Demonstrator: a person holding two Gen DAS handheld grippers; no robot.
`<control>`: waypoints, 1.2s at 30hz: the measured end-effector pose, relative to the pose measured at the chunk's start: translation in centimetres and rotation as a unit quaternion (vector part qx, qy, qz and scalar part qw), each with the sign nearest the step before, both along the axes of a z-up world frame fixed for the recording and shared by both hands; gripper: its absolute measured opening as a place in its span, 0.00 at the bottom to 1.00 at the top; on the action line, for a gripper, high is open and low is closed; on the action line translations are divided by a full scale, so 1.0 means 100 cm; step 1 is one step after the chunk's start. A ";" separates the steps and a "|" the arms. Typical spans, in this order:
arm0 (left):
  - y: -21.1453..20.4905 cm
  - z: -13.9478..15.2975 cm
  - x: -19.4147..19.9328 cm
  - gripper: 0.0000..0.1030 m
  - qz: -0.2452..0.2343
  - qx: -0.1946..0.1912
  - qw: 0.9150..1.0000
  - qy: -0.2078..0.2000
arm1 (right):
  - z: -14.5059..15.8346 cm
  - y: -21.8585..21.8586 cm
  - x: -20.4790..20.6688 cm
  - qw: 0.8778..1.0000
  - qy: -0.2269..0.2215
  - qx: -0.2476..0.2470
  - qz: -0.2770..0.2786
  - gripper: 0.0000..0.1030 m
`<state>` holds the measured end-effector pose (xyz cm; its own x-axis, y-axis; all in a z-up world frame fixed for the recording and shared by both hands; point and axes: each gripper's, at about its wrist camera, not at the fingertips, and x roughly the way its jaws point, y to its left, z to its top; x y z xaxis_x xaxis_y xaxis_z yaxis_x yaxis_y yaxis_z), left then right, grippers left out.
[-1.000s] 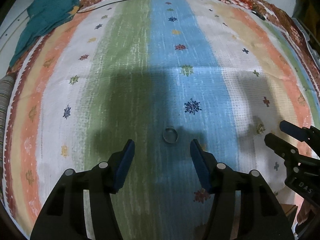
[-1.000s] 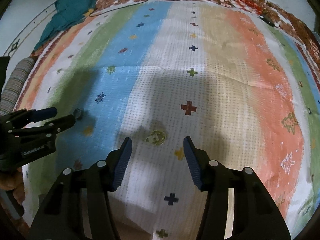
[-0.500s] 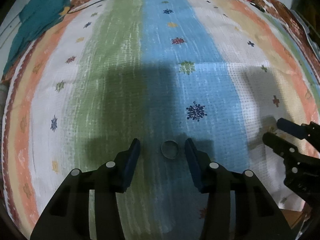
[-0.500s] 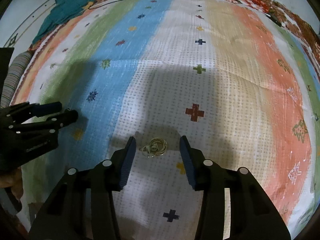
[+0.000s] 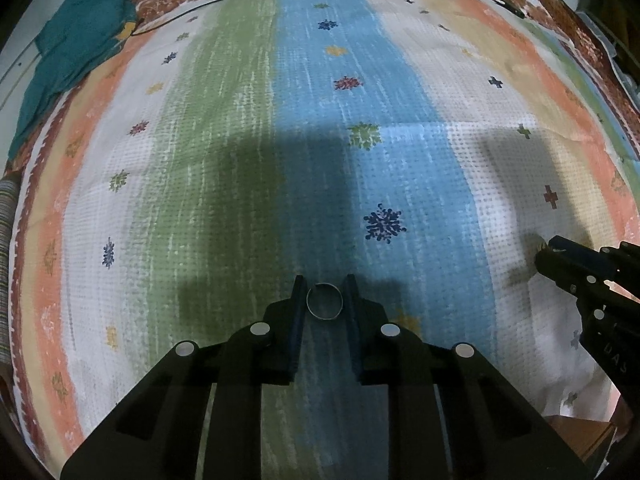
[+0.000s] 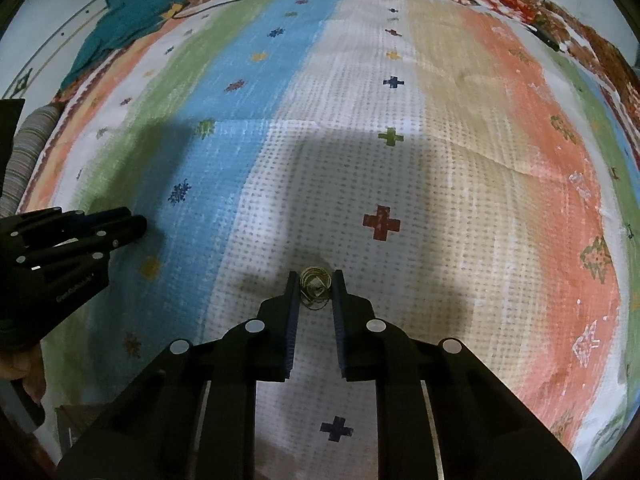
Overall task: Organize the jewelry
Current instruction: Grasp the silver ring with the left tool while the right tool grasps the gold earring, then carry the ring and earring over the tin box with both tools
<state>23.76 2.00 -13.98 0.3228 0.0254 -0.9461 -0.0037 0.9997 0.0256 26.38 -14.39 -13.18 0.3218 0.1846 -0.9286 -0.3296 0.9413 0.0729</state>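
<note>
A: Left gripper [image 5: 324, 294] closing around silver ring [image 5: 324, 301]; half a second back, well apart with ring lying loose between. Now touching both sides of the band, ring flat on blue stripe of striped bedspread [image 5: 248, 184].

B: Right gripper [image 6: 315, 286] likewise closing; a second ago spread wide. Now pressed against small gold coiled piece [image 6: 315, 287], apparently an earring or wound chain, on white dotted stripe.

A: Both hands barely shifted; only the spread reduced.

B: Judged: two grasps nearly secured at once, lift not yet begun. No box or tray in view for sorting. Teal cloth [image 5: 76, 48] at far corner, uninvolved.
</note>
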 end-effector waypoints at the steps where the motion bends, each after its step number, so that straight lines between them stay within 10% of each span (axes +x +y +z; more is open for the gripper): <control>1: 0.000 0.001 -0.001 0.17 0.000 -0.001 1.000 -0.001 | 0.001 0.000 -0.001 1.000 -0.002 -0.001 0.000 0.15; 36: -0.035 0.081 -0.058 0.17 -0.033 -0.024 0.996 -0.081 | 0.077 -0.031 -0.057 0.996 -0.082 0.019 -0.032 0.15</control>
<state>17.97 -1.48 -5.91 0.4703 -0.0447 -0.8814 0.0616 0.9979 -0.0177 20.71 -17.51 -5.46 0.4804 0.1938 -0.8554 -0.2799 0.9581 0.0599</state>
